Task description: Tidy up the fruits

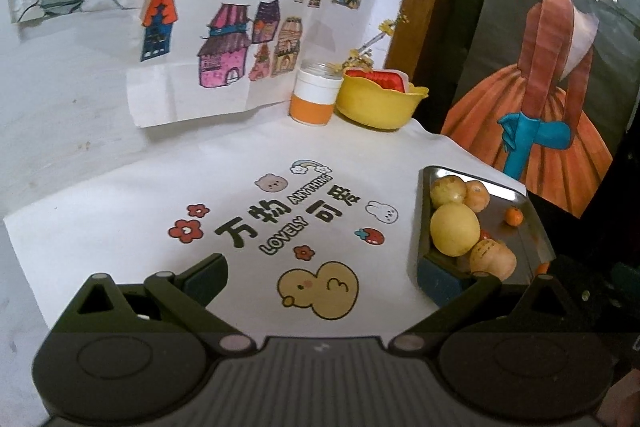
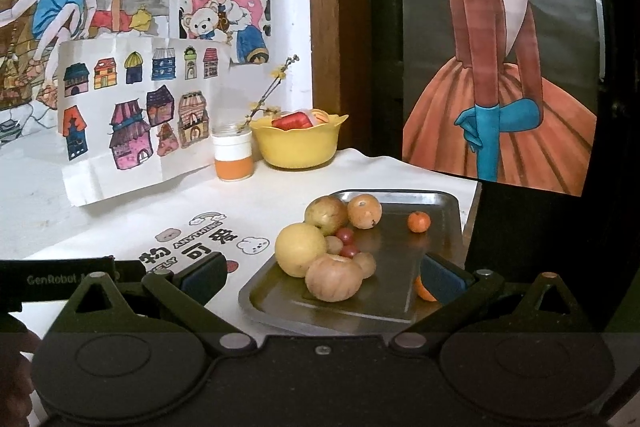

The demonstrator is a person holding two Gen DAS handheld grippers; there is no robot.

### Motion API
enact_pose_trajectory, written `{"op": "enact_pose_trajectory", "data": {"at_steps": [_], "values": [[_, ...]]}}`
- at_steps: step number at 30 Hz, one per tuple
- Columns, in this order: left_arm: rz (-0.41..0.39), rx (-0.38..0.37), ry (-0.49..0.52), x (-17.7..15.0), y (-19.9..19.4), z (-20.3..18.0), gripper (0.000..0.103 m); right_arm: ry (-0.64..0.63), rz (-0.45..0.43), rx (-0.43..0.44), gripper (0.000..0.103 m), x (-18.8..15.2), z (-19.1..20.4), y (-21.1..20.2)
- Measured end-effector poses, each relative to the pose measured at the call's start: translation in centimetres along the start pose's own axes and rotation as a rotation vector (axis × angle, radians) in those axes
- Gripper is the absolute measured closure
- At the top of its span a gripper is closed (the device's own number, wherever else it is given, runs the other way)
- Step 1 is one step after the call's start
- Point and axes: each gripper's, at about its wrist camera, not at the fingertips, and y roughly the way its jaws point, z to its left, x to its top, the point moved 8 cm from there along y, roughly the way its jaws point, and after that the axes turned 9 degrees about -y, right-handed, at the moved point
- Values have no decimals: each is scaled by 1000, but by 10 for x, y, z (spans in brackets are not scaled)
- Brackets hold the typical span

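Metal tray of fruit: centre-right of frame, between spread, empty fingers of right gripper. Left gripper: released, low over white cloth, tray at its right fingertip

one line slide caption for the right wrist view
Open right gripper hovers above a metal tray of mixed fruit, a yellow plastic bowl behind.

Yellow bowl, grey metal tray, white cloth printed with cartoon animals
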Motion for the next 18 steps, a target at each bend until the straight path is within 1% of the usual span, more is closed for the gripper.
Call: {"op": "enact_pose_trajectory", "data": {"at_steps": [9, 14, 18], "values": [[-18, -7, -7, -4, -10, 10, 0, -9, 7, -3, 1, -4, 10, -11], [-29, -7, -9, -8, -15, 14, 0, -17, 23, -1, 1, -12, 16, -16], [-58, 17, 1, -12, -21, 18, 0, -23, 33, 6, 1, -17, 20, -16]]}}
